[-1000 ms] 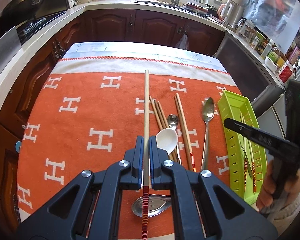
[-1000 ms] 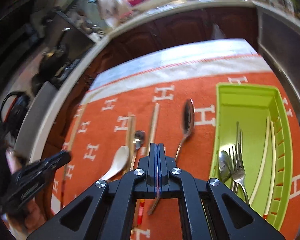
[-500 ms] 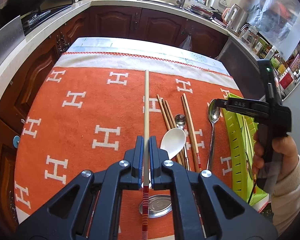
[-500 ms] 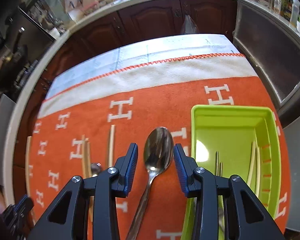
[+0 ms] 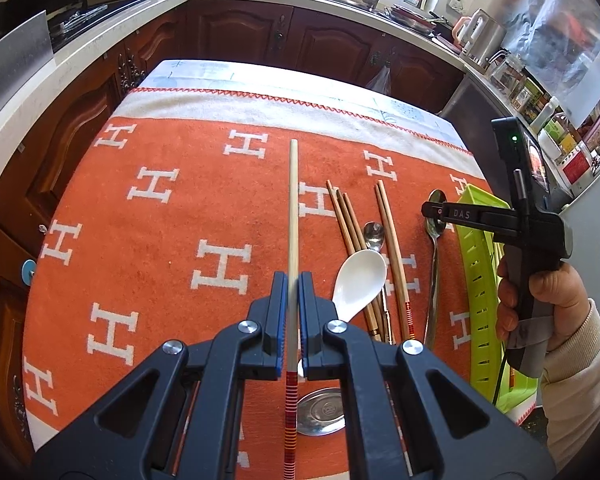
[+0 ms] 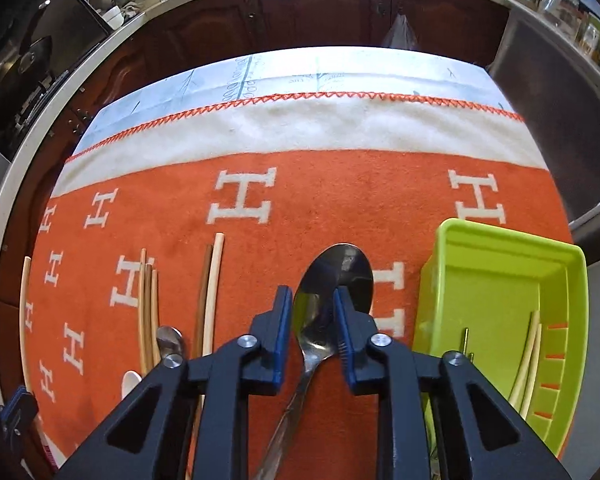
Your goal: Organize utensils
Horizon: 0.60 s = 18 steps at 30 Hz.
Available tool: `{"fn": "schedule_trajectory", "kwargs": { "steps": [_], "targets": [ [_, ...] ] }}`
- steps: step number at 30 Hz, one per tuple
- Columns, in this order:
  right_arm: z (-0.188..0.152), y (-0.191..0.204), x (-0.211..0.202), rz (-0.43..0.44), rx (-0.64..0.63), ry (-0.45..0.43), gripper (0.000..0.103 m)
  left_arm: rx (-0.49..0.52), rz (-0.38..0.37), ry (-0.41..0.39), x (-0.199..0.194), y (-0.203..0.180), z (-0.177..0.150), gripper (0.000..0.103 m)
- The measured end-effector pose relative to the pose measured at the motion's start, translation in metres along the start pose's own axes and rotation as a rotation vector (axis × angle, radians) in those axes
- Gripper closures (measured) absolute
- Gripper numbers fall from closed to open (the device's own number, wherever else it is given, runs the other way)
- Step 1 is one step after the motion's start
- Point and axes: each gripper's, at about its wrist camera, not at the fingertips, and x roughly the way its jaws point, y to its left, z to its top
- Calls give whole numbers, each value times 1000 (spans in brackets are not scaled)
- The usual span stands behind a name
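My left gripper (image 5: pixel 294 280) is shut on a pale chopstick (image 5: pixel 293 208) with a red-striped end, held above the orange cloth (image 5: pixel 172 240). My right gripper (image 6: pixel 312 296) hangs low over a large metal spoon (image 6: pixel 340 268) lying on the cloth. Its jaws are closing, with the spoon's bowl between them and a small gap still showing on the left side. In the left wrist view the right gripper (image 5: pixel 434 212) sits over that spoon (image 5: pixel 433 276), beside the green tray (image 5: pixel 476 264).
A white ceramic spoon (image 5: pixel 358 280), a small metal spoon (image 5: pixel 374 234) and several chopsticks (image 5: pixel 392 248) lie mid-cloth. Another metal spoon (image 5: pixel 324 412) lies under my left gripper. The green tray (image 6: pixel 496 280) holds chopsticks (image 6: pixel 530 360). Kitchen counters surround the table.
My right gripper swung from near the tray to above the large spoon and sank toward it. Its jaws went from shut to wide, then narrowed around the bowl. The left gripper barely moved.
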Motion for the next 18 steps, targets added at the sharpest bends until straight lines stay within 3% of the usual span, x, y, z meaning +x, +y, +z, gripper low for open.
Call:
{"fn": "schedule_trajectory", "kwargs": {
  "steps": [3,9,16,18],
  "targets": [
    [-2,-2,-3,41,9,-4,82,-2,0,4,2,0,0,100],
    [-2,-1,-1,212,48,32,83,2,-1,13,6,-3,0,100],
    [1,4,-10,117,56,0,80,1,8,11,4,0,-1,100],
    [6,1,-14,67,54,14,70,-3,8,12,5,0,-1,100]
  ]
}}
